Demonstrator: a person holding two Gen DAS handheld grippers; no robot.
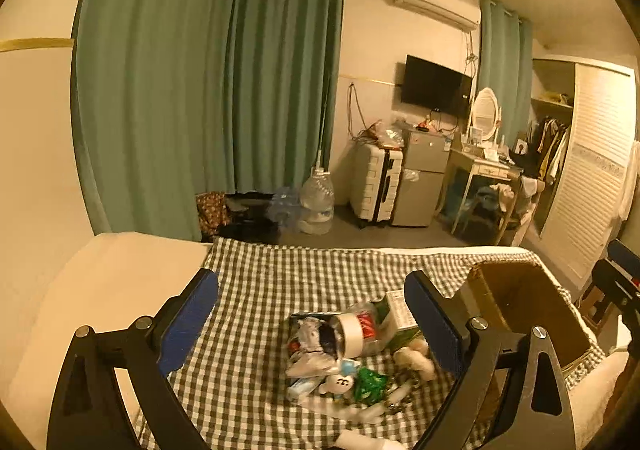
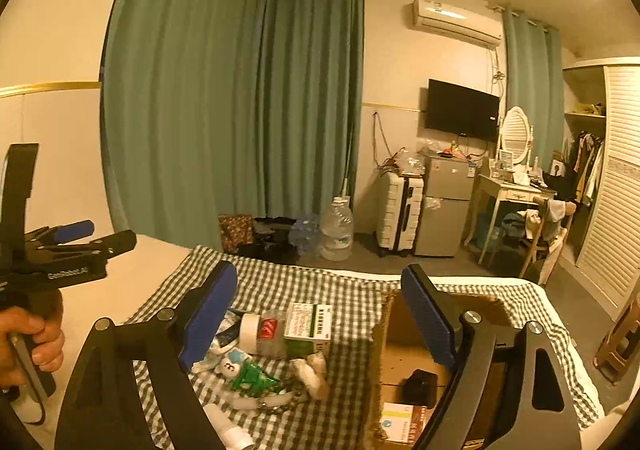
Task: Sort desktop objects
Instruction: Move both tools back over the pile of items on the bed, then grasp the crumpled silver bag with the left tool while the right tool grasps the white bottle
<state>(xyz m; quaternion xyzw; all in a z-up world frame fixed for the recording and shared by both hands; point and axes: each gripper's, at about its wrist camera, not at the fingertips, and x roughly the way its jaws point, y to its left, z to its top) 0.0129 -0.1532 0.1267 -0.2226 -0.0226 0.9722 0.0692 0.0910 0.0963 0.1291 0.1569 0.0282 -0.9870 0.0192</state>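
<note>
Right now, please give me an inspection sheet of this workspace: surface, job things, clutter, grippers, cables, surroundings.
Surface: checked cloth spread over a white bed.
Job's things: mixed pile with a tape roll, a green-and-white box and a green wrapper; cardboard box at the right, already holding a black item and a printed packet.
Clutter: small items lie overlapping; several too blurred to name.
Grippers: left gripper open, empty, over the pile; right gripper open, empty.
Cables: wires on the far wall beside the TV.
Surroundings: green curtains, water jug, suitcase, small fridge, dressing table, wardrobe.
</note>
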